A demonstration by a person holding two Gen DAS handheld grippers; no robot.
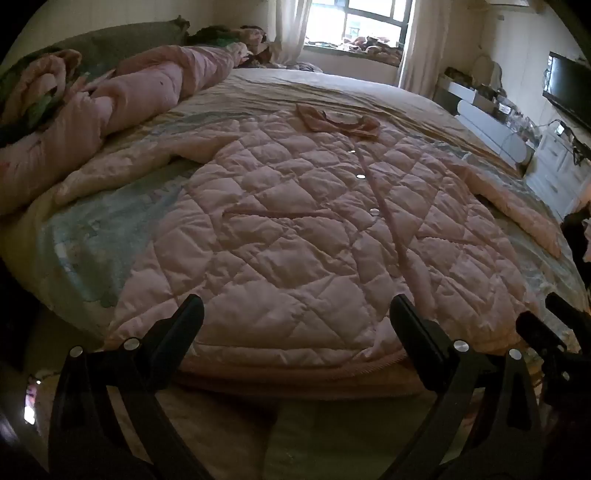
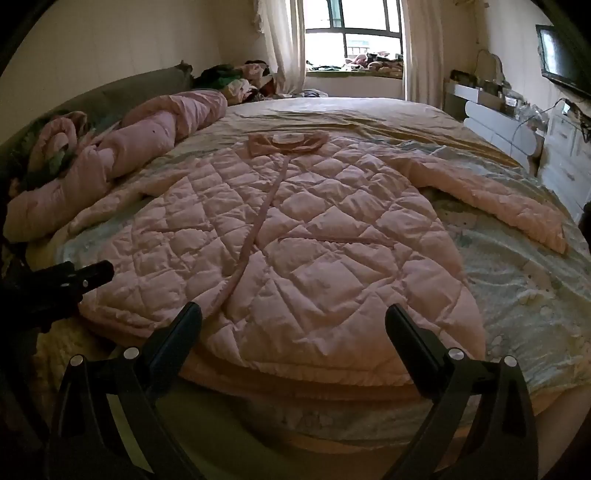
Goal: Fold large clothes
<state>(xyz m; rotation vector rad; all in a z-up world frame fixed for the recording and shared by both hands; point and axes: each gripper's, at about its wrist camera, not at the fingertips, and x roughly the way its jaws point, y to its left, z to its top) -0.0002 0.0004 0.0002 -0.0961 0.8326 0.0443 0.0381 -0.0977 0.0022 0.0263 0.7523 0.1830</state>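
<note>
A large pink quilted coat (image 1: 314,229) (image 2: 295,251) lies flat and front up on the bed, collar (image 1: 338,122) (image 2: 286,142) toward the window and both sleeves spread out. My left gripper (image 1: 297,314) hovers over the hem, open, with nothing between its fingers. My right gripper (image 2: 293,321) hangs open over the hem further right, empty too. The right gripper's fingers (image 1: 539,332) show at the right edge of the left wrist view. At the left edge of the right wrist view, one finger (image 2: 88,275) of the left gripper is seen.
A rolled pink duvet (image 1: 122,107) (image 2: 122,147) lies along the left side of the bed by the headboard. The bedsheet (image 2: 517,280) is bare to the right of the coat. White drawers (image 1: 554,173) and a TV (image 1: 569,88) stand on the right; a window (image 2: 354,33) is beyond.
</note>
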